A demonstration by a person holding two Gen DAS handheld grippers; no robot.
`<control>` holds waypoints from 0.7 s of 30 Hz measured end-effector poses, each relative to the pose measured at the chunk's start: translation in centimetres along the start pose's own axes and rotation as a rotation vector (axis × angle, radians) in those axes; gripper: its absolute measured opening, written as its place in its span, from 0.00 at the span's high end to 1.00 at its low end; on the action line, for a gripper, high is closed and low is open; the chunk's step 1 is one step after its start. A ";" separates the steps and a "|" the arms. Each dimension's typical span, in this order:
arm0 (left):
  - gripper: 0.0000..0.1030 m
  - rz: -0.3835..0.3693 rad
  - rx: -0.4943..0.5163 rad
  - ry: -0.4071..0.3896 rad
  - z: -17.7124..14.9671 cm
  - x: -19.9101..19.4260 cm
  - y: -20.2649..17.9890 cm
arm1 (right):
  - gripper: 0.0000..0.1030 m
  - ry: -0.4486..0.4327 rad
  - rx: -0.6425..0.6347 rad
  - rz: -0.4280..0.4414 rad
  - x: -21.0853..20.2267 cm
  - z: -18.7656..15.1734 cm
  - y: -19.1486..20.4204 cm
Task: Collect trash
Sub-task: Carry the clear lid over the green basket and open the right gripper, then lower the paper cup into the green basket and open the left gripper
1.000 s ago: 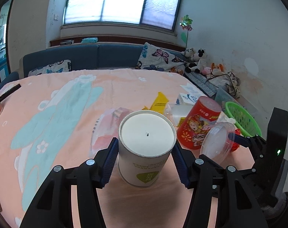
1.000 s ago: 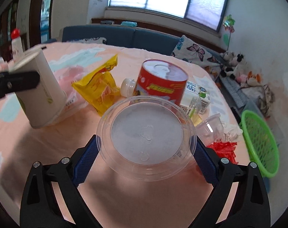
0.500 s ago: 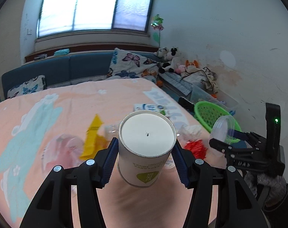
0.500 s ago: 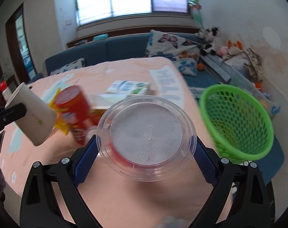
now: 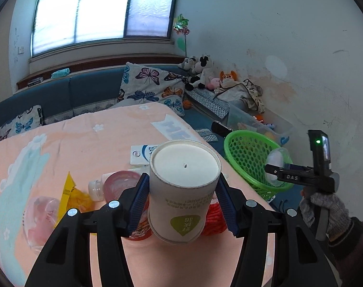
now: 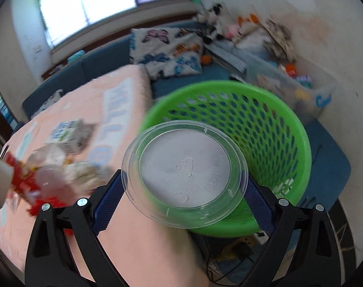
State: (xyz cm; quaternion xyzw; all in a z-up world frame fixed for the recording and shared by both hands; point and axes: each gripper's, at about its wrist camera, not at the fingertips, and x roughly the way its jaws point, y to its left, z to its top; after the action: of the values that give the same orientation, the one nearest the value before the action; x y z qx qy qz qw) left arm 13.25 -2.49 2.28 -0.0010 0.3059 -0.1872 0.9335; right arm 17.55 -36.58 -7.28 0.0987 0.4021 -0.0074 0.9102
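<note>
My left gripper point(image 5: 183, 191) is shut on a white paper cup point(image 5: 181, 205), held bottom end toward the camera above the peach-clothed table point(image 5: 85, 141). My right gripper point(image 6: 184, 203) is shut on a clear plastic lid point(image 6: 185, 172), which hangs over the near rim of the green mesh basket point(image 6: 229, 88). In the left wrist view the right gripper point(image 5: 289, 174) holds the lid point(image 5: 276, 165) beside the basket point(image 5: 250, 157), just off the table's right edge. A red can point(image 5: 120, 184), a yellow wrapper point(image 5: 69, 191), a milk carton point(image 5: 140, 154) and a red wrapper point(image 5: 213, 217) lie on the table.
A gloved hand point(image 5: 325, 208) carries the right gripper. Behind the table runs a blue sofa point(image 5: 85, 93) with butterfly pillows point(image 5: 152, 88). Plush toys point(image 5: 200, 71) and a clear storage box point(image 5: 253, 122) line the wall past the basket. Cables lie on the floor below the basket point(image 6: 229, 248).
Both grippers have swung right toward the basket. The lid went from above the table's trash to the basket's rim. The cup rose and now hangs over the red can.
</note>
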 end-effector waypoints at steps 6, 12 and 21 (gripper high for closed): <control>0.47 -0.041 0.023 0.015 1.2 1.3 -1.9 | 0.08 0.046 0.046 -0.002 2.4 0.9 -2.3; 0.47 -0.094 0.066 0.026 2.9 3.7 -5.1 | 0.08 0.062 0.059 0.000 3.5 1.3 -3.4; 0.47 -0.178 0.117 0.073 5.1 8.4 -10.1 | 0.08 0.032 0.067 0.001 2.0 1.2 -5.2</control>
State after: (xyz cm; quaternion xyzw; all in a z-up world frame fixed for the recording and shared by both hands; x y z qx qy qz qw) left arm 18.86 -15.42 2.81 0.0331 0.3270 -0.2866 0.8999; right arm 19.30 -41.77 -8.87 0.1295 0.4163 -0.0189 0.8998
